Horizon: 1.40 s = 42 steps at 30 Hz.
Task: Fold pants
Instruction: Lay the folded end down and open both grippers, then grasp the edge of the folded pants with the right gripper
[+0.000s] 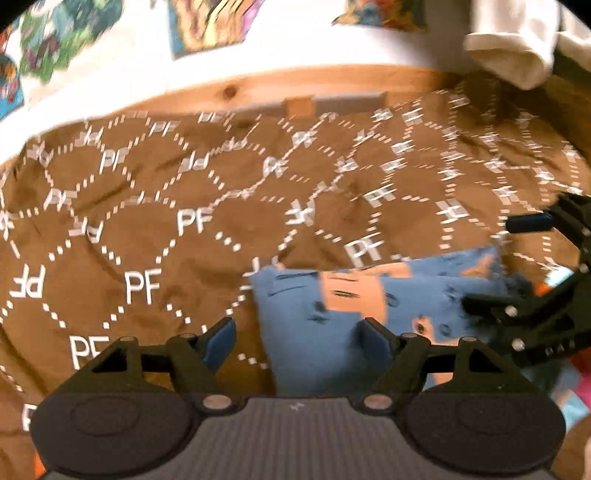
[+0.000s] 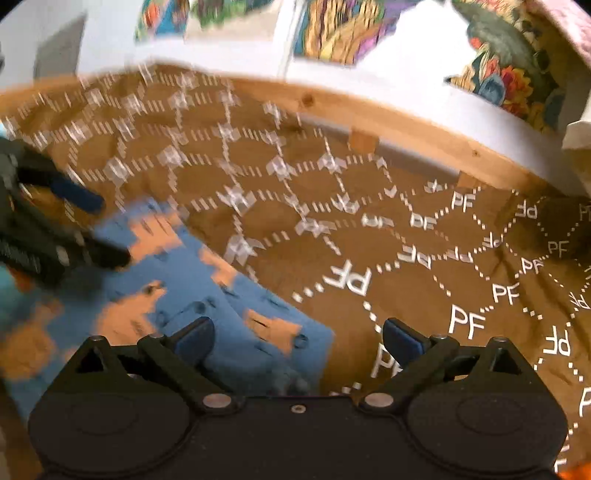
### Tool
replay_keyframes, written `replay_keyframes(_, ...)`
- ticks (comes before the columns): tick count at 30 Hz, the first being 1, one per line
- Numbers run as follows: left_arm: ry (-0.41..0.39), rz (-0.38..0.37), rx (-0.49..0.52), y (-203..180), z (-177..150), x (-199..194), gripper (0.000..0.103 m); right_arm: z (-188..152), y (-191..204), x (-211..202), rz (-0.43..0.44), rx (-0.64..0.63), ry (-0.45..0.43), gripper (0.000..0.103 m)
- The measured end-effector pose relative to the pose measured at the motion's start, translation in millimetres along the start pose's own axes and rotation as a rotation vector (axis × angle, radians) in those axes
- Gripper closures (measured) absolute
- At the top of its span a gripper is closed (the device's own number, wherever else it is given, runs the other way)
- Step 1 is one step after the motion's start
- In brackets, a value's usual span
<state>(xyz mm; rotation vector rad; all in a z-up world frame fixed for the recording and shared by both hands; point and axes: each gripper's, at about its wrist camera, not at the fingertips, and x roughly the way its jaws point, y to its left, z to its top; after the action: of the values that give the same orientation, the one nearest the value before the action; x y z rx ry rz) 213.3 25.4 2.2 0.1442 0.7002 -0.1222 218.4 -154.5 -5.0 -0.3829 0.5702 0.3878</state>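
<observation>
The blue pants (image 1: 325, 314) with orange patches lie folded into a compact rectangle on a brown bedspread (image 1: 147, 221). My left gripper (image 1: 297, 341) is open and empty, just above the pants' left part. The right gripper (image 1: 524, 266) shows at the right edge of the left wrist view, open, over the pants' right end. In the right wrist view the pants (image 2: 184, 295) lie low and left. My right gripper (image 2: 297, 338) is open and empty above their right edge. The left gripper (image 2: 96, 225) shows at the left there, open.
The brown bedspread (image 2: 406, 258) with white "PF" lettering covers the bed. A wooden bed frame (image 1: 258, 88) runs along the far side under a white wall with colourful pictures (image 2: 351, 29). A cream cloth (image 1: 517, 48) hangs at the top right.
</observation>
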Motion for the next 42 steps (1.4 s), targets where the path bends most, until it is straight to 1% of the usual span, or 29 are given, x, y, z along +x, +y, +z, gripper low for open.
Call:
replay_keyframes(1, 0.009, -0.003, -0.014, 4, 0, 4, 0.021, -2, -1, 8, -0.004, -0.010, 0.014, 0.003)
replay_keyframes(3, 0.015, -0.020, -0.052, 11, -2, 6, 0.019, -3, -6, 10, 0.005, 0.020, 0.014, 0.002)
replay_keyframes(5, 0.006, -0.019, -0.069, 13, -4, 0, 0.019, -2, -7, 1, 0.004, 0.033, -0.010, 0.002)
replay_keyframes(7, 0.001, 0.002, -0.071, 13, -3, -8, 0.019, -2, -6, -11, -0.013, 0.022, -0.034, 0.002)
replay_keyframes(9, -0.002, 0.006, -0.079, 13, -4, -18, 0.017, -3, -4, -25, -0.001, 0.032, -0.053, 0.002)
replay_keyframes(11, 0.003, -0.008, -0.094, 12, -8, -26, 0.015, -6, 0, -38, 0.019, 0.040, -0.058, 0.002)
replay_keyframes(13, 0.020, -0.010, -0.099, 9, -12, -30, 0.015, -11, 6, -48, 0.025, 0.038, -0.044, 0.001)
replay_keyframes(16, 0.052, -0.003, -0.083, 3, -25, -33, 0.014, -21, 16, -54, 0.023, 0.024, 0.000, 0.001)
replay_keyframes(20, 0.102, 0.020, -0.076, 0, -39, -26, 0.011, -41, 25, -50, -0.008, -0.012, 0.069, 0.001)
replay_keyframes(23, 0.104, 0.016, -0.114, 6, -40, -28, 0.009, -44, 21, -54, 0.001, 0.047, 0.065, 0.001)
replay_keyframes(28, 0.091, 0.018, -0.131, 8, -41, -41, 0.008, -41, 20, -69, -0.019, 0.064, 0.032, 0.001)
replay_keyframes(30, 0.086, 0.017, -0.131, 6, -45, -47, 0.006, -45, 21, -70, -0.019, 0.072, 0.048, 0.001)
replay_keyframes(33, 0.098, 0.023, -0.125, 3, -55, -52, 0.005, -52, 20, -65, -0.012, 0.093, 0.083, 0.001)
replay_keyframes(37, 0.126, 0.030, -0.131, 3, -77, -55, 0.001, -58, 16, -66, 0.001, 0.171, 0.093, 0.001)
replay_keyframes(39, 0.129, 0.018, -0.148, 5, -85, -57, 0.001, -61, 15, -67, 0.003, 0.189, 0.093, 0.001)
replay_keyframes(42, 0.132, 0.005, -0.173, 10, -89, -62, 0.001, -63, 15, -71, 0.007, 0.198, 0.099, 0.001)
